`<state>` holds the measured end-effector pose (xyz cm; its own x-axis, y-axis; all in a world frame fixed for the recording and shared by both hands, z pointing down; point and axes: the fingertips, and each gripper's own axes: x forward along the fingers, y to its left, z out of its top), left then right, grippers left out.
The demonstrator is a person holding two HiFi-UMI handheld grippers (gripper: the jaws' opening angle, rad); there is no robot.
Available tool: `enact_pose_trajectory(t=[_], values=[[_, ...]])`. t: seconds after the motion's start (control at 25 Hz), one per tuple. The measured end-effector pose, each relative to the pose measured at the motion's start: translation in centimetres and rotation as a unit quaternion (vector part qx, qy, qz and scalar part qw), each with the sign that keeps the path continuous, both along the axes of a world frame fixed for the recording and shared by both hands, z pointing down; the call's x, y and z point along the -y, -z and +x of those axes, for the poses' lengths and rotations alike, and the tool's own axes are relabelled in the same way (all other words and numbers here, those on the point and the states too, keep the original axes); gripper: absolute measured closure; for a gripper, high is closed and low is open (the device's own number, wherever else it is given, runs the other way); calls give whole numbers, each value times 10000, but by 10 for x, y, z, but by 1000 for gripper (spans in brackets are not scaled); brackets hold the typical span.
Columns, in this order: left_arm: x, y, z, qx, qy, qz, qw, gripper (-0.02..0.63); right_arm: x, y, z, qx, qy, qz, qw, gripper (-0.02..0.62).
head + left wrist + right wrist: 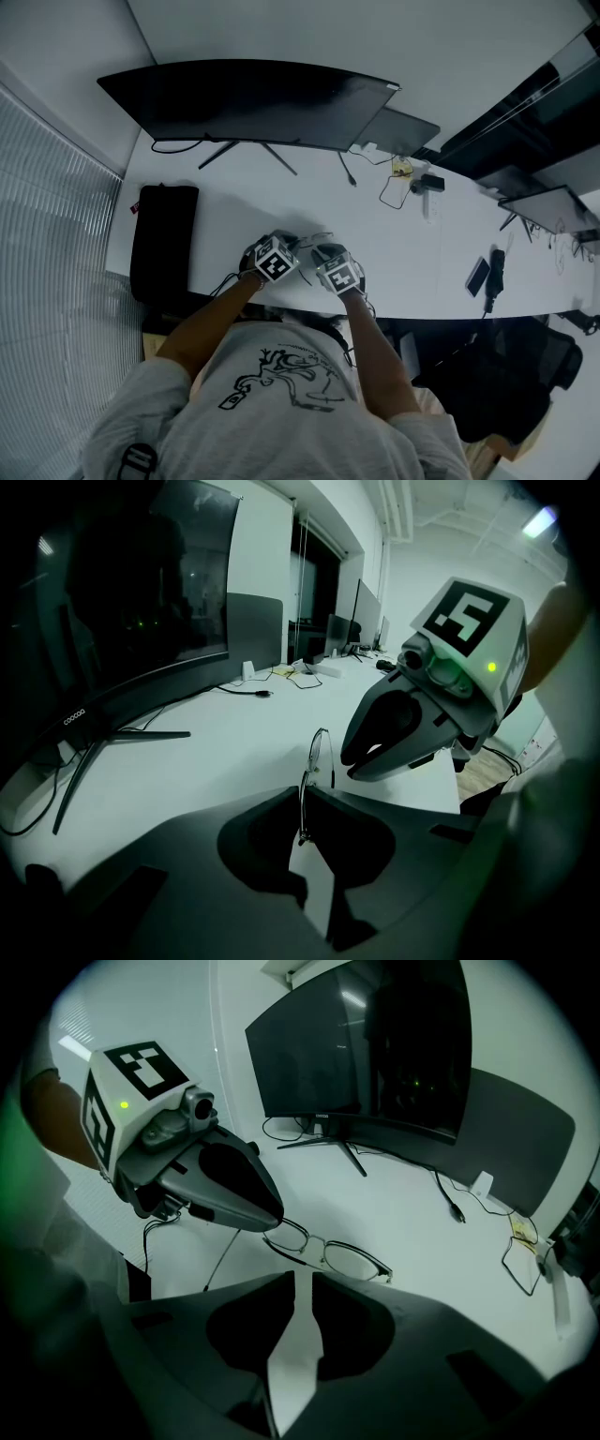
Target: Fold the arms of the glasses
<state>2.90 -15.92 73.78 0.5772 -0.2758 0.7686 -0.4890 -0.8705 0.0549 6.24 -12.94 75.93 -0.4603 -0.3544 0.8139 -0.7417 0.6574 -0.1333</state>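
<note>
Thin metal-rimmed glasses (339, 1256) lie lens-down on the white table (403, 1213), just beyond my right jaws. My left gripper (302, 795) is shut on one end of the frame, which shows edge-on between its jaws (317, 752). In the right gripper view, the left gripper (270, 1217) covers that end of the glasses. My right gripper (302, 1279) stands open by a narrow gap with only table showing through it. Its tips (352, 761) hover close to the other end of the glasses. In the head view both grippers (281, 255) (330, 264) sit side by side and hide the glasses.
A wide dark monitor (248, 103) stands at the back of the table, with its stand legs (246, 152) in front. A black bag (164, 239) lies at the left. Cables (396, 183) and a phone (478, 277) lie to the right. The table's front edge (441, 317) is close behind my grippers.
</note>
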Motion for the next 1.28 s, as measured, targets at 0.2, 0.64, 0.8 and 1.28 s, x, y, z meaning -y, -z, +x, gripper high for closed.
enact_pose_trajectory(t=[0.2, 0.64, 0.8, 1.28], values=[[7, 1, -6, 31, 71, 84, 9999, 568, -8, 12, -5, 163, 4, 83, 9998, 523], [19, -1, -9, 111, 124, 130, 9998, 569, -37, 25, -31, 428, 236, 63, 9988, 377], [20, -3, -9, 128, 141, 119, 9997, 569, -43, 18, -35, 168, 397, 161, 9989, 351], [16, -2, -13, 35, 193, -11, 9998, 571, -46, -6, -22, -228, 350, -5, 9991, 379]])
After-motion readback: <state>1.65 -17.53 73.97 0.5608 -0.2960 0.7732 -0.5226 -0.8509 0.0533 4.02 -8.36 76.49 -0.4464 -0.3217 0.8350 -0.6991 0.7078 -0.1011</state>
